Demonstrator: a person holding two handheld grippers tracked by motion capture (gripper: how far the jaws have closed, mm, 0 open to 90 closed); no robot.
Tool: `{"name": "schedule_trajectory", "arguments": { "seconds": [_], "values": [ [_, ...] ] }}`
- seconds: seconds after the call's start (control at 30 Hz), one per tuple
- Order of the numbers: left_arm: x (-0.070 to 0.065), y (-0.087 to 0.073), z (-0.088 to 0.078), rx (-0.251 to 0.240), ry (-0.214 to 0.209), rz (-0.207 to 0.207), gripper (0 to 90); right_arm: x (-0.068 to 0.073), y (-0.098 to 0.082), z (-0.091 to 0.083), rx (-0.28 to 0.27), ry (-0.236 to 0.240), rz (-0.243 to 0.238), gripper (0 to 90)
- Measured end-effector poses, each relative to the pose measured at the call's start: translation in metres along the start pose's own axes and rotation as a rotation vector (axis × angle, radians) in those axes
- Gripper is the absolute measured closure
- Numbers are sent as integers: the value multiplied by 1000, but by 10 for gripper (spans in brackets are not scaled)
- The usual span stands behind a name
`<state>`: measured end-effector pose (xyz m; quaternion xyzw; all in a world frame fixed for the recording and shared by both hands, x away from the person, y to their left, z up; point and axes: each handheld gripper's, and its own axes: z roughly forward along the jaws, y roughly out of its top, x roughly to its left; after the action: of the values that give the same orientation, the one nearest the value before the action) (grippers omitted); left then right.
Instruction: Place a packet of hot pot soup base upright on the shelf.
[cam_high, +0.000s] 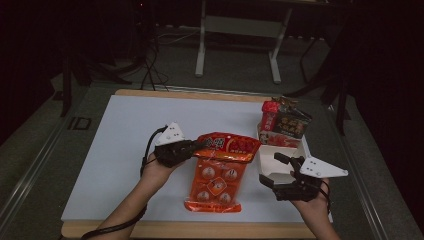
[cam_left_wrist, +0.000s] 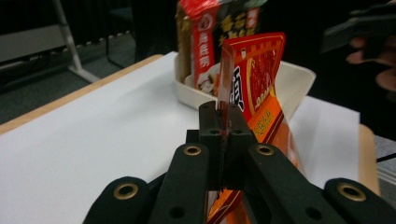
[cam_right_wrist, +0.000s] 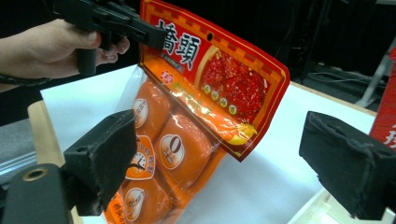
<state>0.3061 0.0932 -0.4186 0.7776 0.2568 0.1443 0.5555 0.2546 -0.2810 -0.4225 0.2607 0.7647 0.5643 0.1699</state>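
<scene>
my left hand-held gripper (cam_high: 196, 146) is clamped on the orange snack bag's (cam_high: 216, 180) top edge above the desk (cam_high: 125, 130); my right hand-held gripper (cam_high: 272, 171) gapes apart beside the white tray (cam_high: 272, 159).

White tray (cam_high: 280, 167) near table's right edge, red and dark snack packets (cam_high: 282, 122) upright inside

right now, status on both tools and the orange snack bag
Left tool shut on orange snack bag, top edge lifted. Right tool open, empty. White tray with packets beside bag.
</scene>
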Motion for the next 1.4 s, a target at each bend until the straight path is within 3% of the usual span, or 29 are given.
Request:
{"name": "schedule_trajectory", "arguments": {
  "seconds": [0.13, 0.2, 0.27, 0.37, 0.5, 0.6, 0.77, 0.87, 0.93, 1.0, 1.13, 1.4],
  "values": [
    [-10, 4, -6, -26, -25, 21, 900, -1, 0, -1, -8, 13, 13, 127],
    [-15, 7, -8, -41, -60, 22, 900, -1, 0, -1, -6, 12, 13, 127],
    [-21, 9, -10, -50, -84, 44, 900, -1, 0, -1, -14, 33, 16, 127],
    [-27, 13, -14, -78, -121, 40, 900, 1, 1, 0, -15, 67, 15, 123],
    [-37, 21, -19, -116, -138, 57, 900, 3, 0, 6, 0, 70, 21, 125],
    [-44, 27, -22, -138, -173, 81, 900, 2, -1, 9, 7, 79, 33, 127],
    [-49, 37, -25, -170, -204, 92, 900, 3, 5, 6, -37, 96, 35, 156],
    [-51, 41, -26, -183, -204, 107, 900, 3, 12, 4, -50, 80, 3, 233],
    [-51, 44, -27, -193, -216, 105, 900, 1, 16, 4, -59, 94, 21, 269],
    [-50, 45, -29, -203, -200, 101, 900, -3, 19, 4, -69, 113, 36, 338],
    [-45, 47, -32, -222, -198, 76, 900, -11, 22, 4, -71, 162, 34, 584],
    [-39, 46, -36, -250, -212, 32, 900, -8, 28, 9, -65, 212, -12, 730]
  ]
}}
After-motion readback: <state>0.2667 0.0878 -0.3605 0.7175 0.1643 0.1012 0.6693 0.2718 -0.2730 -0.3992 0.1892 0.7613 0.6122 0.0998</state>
